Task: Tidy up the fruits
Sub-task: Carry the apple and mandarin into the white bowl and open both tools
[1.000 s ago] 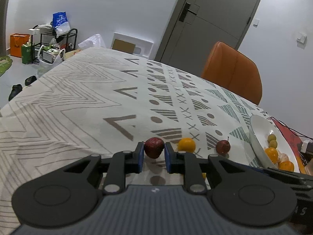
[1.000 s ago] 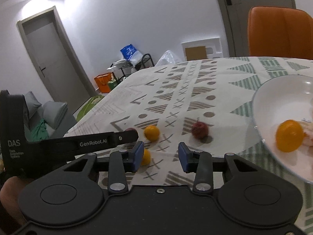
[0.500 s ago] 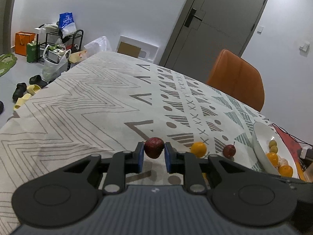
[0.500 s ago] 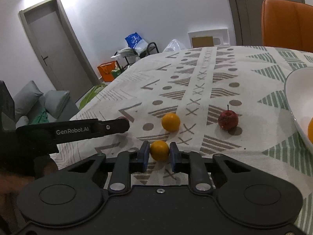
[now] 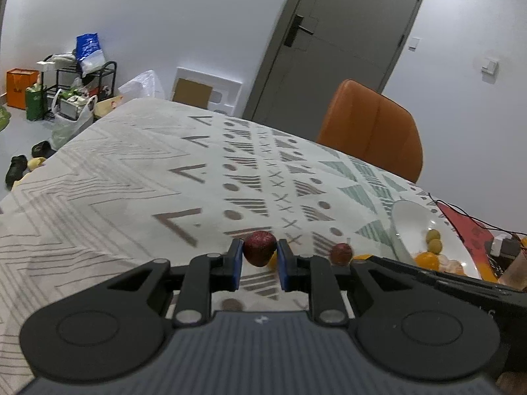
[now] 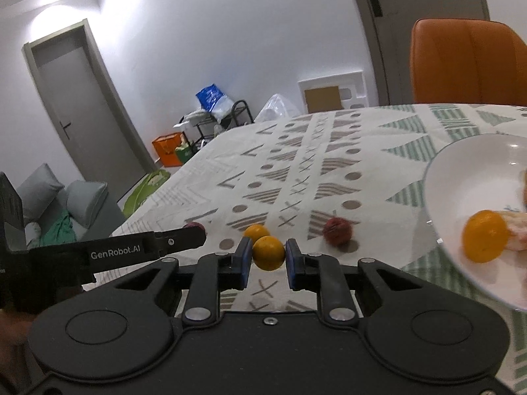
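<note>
The left tool points forward over the desk, its two blue-padded fingers drawn close together and clamped on the sides of a dark red fruit held at their tips. The right tool is posed the same way, level and facing forward, its blue pads pressed against either side of a small orange fruit. In the right wrist view the left tool appears as a long black arm reaching in from the left edge, just beside the right tool and at about the same height.
</note>
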A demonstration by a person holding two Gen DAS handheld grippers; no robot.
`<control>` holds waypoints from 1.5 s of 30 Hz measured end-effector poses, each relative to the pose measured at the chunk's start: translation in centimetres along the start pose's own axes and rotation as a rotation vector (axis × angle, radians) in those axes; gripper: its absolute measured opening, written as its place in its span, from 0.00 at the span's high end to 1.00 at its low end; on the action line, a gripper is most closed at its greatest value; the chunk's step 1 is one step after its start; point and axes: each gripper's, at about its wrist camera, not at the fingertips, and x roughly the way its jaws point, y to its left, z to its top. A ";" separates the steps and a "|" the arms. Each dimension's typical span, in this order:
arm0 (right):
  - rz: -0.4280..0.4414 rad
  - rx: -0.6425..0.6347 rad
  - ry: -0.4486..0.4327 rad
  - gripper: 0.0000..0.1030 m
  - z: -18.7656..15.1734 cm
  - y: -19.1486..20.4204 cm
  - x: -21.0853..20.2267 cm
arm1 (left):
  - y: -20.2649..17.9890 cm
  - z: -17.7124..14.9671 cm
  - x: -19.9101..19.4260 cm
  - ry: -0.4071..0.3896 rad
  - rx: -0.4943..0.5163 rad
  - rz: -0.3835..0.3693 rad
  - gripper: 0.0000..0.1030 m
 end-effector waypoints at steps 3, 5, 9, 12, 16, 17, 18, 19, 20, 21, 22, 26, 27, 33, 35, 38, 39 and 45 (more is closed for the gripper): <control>-0.011 0.007 -0.018 0.81 0.2 -0.8 -0.9 | -1.2 0.0 0.1 -0.002 0.016 -0.015 0.80; -0.020 0.014 -0.029 0.81 0.4 -1.4 -1.4 | -1.9 0.1 0.1 -0.003 0.027 -0.022 0.80; -0.036 0.029 -0.050 0.81 0.6 -2.4 -2.4 | -3.2 0.1 0.4 -0.001 0.043 -0.035 0.80; -0.045 0.036 -0.062 0.81 0.6 -3.0 -3.0 | -4.1 0.1 0.6 0.000 0.056 -0.045 0.80; -0.058 0.040 -0.076 0.81 0.7 -3.7 -3.8 | -5.2 0.2 0.7 -0.001 0.073 -0.060 0.80; -0.060 0.042 -0.079 0.81 0.8 -3.9 -3.9 | -5.5 0.2 0.8 -0.002 0.078 -0.063 0.80; -0.064 0.044 -0.083 0.81 0.8 -4.1 -4.1 | -5.9 0.2 0.8 -0.003 0.083 -0.067 0.80; -0.068 0.045 -0.086 0.81 0.9 -4.3 -4.3 | -6.2 0.2 0.9 -0.004 0.086 -0.070 0.80; -0.072 0.047 -0.089 0.80 0.9 -4.5 -4.5 | -6.5 0.2 0.9 -0.005 0.090 -0.074 0.80; -0.075 0.048 -0.092 0.80 0.9 -4.7 -4.7 | -6.8 0.2 1.0 -0.005 0.095 -0.078 0.80; -0.079 0.050 -0.095 0.80 0.9 -4.9 -5.0 | -7.1 0.2 1.0 -0.005 0.099 -0.081 0.80; -0.097 0.059 -0.114 0.81 1.0 -5.7 -5.9 | -8.4 0.2 1.2 -0.007 0.122 -0.095 0.80; -0.101 0.063 -0.119 0.80 1.0 -5.9 -6.1 | -8.7 0.2 1.2 -0.008 0.127 -0.100 0.80; -0.129 0.089 -0.139 0.81 0.7 -7.8 -7.5 | -10.4 0.2 1.8 -0.003 0.148 -0.121 0.80; -0.139 0.098 -0.143 0.81 0.7 -8.3 -7.9 | -11.0 0.2 2.0 0.000 0.156 -0.126 0.80; -0.151 0.106 -0.156 0.81 0.6 -9.0 -8.5 | -11.8 0.1 2.3 0.004 0.168 -0.136 0.80; -0.154 0.109 -0.159 0.81 0.6 -9.3 -8.7 | -12.1 0.0 2.4 0.004 0.173 -0.140 0.80; -0.175 0.132 -0.171 0.81 0.3 -10.7 -9.6 | -13.5 -0.1 3.3 0.013 0.190 -0.149 0.80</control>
